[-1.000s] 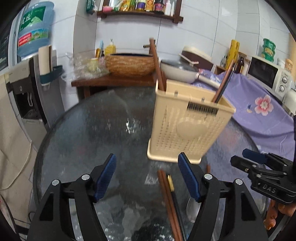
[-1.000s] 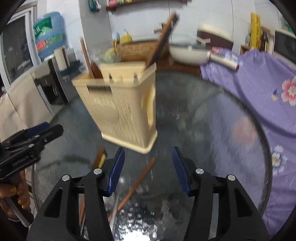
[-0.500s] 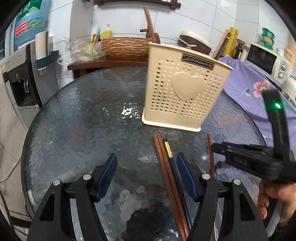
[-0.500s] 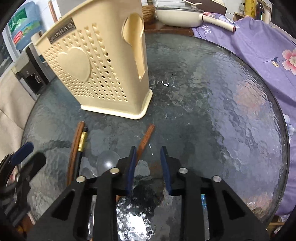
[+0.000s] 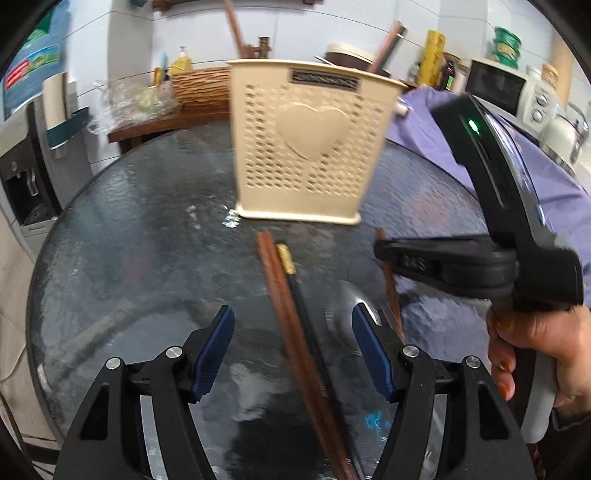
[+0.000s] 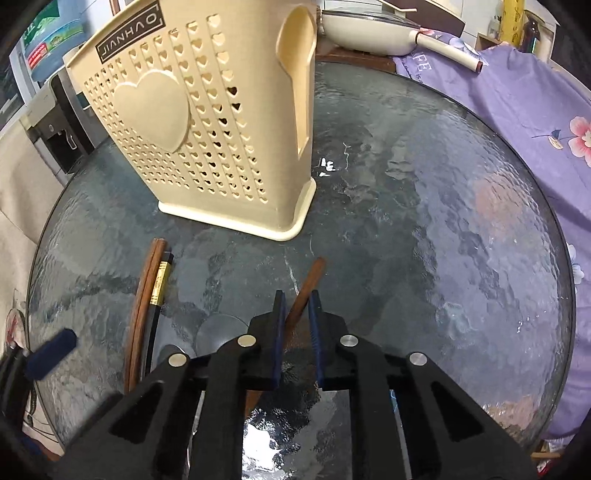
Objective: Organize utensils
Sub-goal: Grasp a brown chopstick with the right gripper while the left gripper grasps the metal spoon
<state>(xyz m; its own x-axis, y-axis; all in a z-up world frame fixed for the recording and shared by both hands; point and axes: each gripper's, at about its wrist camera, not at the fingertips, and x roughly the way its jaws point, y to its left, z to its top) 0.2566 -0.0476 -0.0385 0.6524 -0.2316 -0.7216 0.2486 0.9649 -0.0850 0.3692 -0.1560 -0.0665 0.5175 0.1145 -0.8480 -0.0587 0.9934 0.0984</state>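
Observation:
A cream perforated utensil holder (image 5: 310, 147) with a heart stands on the round glass table (image 5: 129, 240); it also shows in the right wrist view (image 6: 207, 129) and holds a few brown sticks. My left gripper (image 5: 293, 332) is open over a pair of brown chopsticks (image 5: 291, 325) and a black gold-banded chopstick (image 5: 291, 273). My right gripper (image 6: 295, 306) has its pads almost closed around a single brown chopstick (image 6: 310, 280) lying on the glass. A metal spoon (image 6: 218, 328) lies between the two groups.
A purple flowered cloth (image 6: 535, 96) covers the surface to the right. A white pan (image 6: 369, 26) sits behind the table. A wicker basket (image 5: 199, 85), a water dispenser (image 5: 22, 147) and a microwave (image 5: 502, 88) stand around the room.
My right gripper has closed further around the single brown chopstick and dropped closer to the glass. My left gripper has moved nearer the chopstick pair and stayed open.

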